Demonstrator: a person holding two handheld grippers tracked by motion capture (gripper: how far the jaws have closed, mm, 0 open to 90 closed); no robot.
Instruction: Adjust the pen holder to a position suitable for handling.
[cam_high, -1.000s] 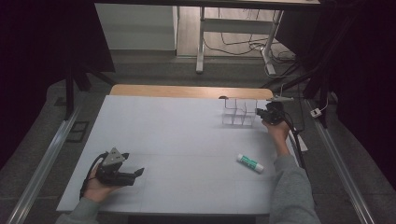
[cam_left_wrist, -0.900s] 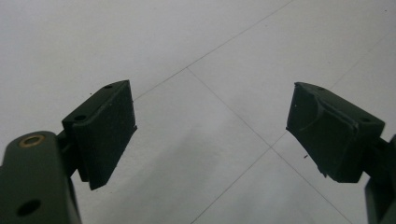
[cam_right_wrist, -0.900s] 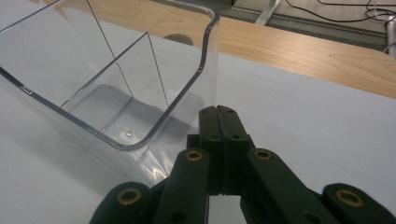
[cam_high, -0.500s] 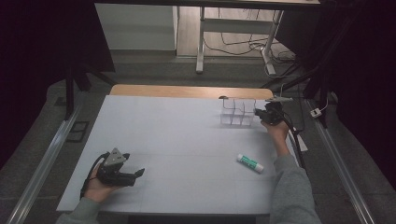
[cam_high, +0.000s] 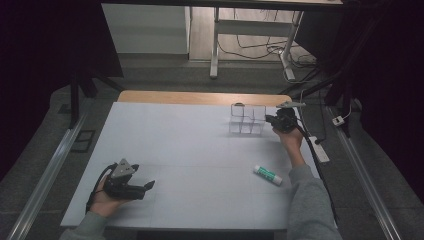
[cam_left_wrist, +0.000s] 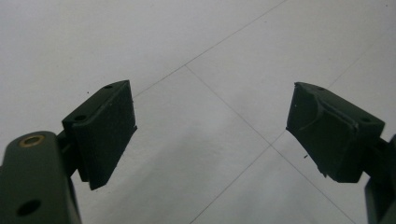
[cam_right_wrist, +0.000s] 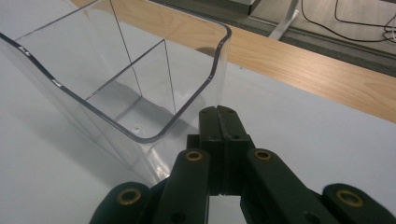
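Clear hard plastic organizer (cam_high: 247, 120), square-celled with rounded rim corners and thin glossy dividers, stands far right on the matte pale-grey bench (cam_high: 190, 150), near its wooden far strip (cam_high: 200, 97). Right gripper (cam_right_wrist: 219, 114), black fingers clenched together on nothing, sits just beside the organizer's right corner. Left gripper (cam_left_wrist: 212, 128), near left, has blocky rubber-like fingers (cam_left_wrist: 105, 128) released wide over bare bench. White cylindrical glue stick (cam_high: 267, 175), green-labelled, lies near right.

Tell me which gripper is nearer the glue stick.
Right. The right gripper sits beyond the glue stick, beside the clear organizer. The left gripper rests far across the table at its near left corner.
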